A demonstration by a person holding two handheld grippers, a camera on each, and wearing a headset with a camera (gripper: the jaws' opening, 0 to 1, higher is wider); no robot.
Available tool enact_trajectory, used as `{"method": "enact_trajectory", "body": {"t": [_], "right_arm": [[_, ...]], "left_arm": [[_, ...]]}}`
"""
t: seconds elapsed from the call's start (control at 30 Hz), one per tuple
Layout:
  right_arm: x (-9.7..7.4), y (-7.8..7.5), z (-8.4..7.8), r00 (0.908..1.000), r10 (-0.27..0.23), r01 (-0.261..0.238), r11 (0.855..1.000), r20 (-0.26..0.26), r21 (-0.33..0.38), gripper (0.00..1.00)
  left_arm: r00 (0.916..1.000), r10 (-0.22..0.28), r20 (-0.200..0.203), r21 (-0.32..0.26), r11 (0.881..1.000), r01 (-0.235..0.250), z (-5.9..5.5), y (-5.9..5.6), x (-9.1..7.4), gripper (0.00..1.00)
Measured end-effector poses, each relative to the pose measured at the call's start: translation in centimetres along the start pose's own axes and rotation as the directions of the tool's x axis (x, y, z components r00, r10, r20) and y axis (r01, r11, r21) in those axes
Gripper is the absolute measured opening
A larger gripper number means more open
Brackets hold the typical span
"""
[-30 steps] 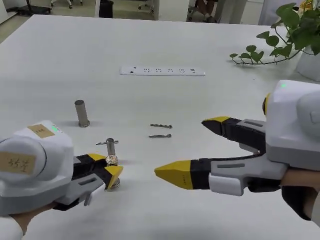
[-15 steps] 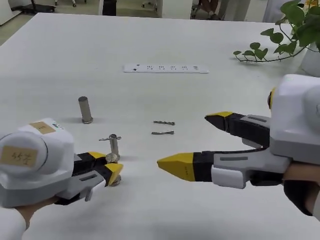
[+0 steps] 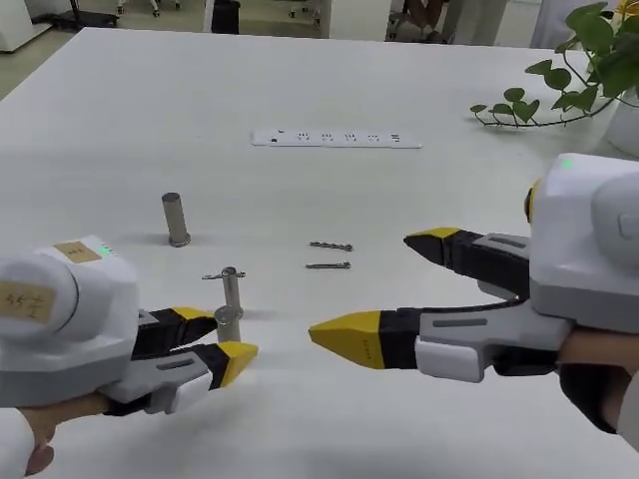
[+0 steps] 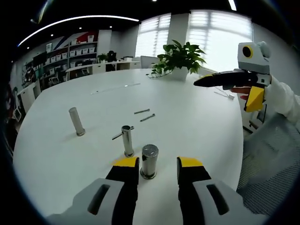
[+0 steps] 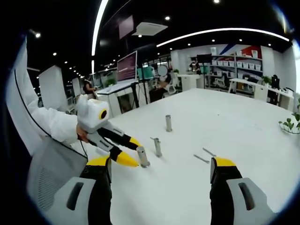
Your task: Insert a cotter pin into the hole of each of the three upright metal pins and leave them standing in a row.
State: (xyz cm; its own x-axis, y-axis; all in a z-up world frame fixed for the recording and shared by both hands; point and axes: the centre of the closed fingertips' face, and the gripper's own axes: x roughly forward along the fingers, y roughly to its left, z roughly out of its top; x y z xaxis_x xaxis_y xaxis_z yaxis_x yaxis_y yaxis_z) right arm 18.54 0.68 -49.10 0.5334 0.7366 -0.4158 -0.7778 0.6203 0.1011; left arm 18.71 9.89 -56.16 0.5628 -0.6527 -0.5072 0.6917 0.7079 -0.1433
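Left gripper (image 4: 158, 162) fingers released, straddling the nearest pin (image 4: 149, 159) on the desk (image 4: 201, 122) without contact. Right gripper (image 3: 362, 288) fingers spread wide, empty. Two cotters (image 3: 330, 245) (image 3: 327, 265) lie loose mid-desk. Judgement: pin rigid, smooth, tip-prone, so grip mid-shaft; cotters light and thin, so pinch the looped head.

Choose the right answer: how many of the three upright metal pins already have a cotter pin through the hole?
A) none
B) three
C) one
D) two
C: the middle pin carries a cotter pin across its top; the far pin and the near pin are bare, and two loose cotter pins lie on the table.
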Motion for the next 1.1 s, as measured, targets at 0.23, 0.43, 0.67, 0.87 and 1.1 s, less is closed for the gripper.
{"method": "enact_trajectory", "body": {"t": [0.23, 0.43, 0.67, 0.87, 1.1], "right_arm": [[-0.1, -0.1, -0.2, 1.0000, -0.002, 0.002, 1.000, -0.009, -0.007, 0.85], [-0.1, -0.3, -0.5, 0.9997, -0.004, 0.004, 1.000, -0.022, -0.009, 0.85], [-0.1, -0.7, -1.0, 0.9990, -0.009, 0.008, 1.000, -0.044, -0.010, 0.85], [0.1, -0.8, -1.4, 0.9976, -0.008, 0.007, 1.000, -0.068, -0.013, 0.85], [0.2, -1.4, -1.3, 0.9897, 0.011, -0.033, 0.987, -0.142, -0.159, 0.82]], "left_arm": [[0.9992, -0.014, 0.037, 0.011, 1.000, 0.014, 1.5, 0.4, -2.0, 0.38], [0.9960, -0.050, 0.074, -0.008, 0.999, 0.051, 2.3, 0.3, -3.4, 0.59], [0.9929, -0.051, 0.108, -0.005, 0.999, 0.052, 2.4, 0.2, -4.3, 0.88], [0.9947, -0.075, 0.071, -0.016, 0.997, 0.076, 1.4, -0.2, -4.6, 0.99], [0.9952, -0.081, 0.055, -0.030, 0.996, 0.083, 0.5, -0.3, -4.8, 0.99]]}}
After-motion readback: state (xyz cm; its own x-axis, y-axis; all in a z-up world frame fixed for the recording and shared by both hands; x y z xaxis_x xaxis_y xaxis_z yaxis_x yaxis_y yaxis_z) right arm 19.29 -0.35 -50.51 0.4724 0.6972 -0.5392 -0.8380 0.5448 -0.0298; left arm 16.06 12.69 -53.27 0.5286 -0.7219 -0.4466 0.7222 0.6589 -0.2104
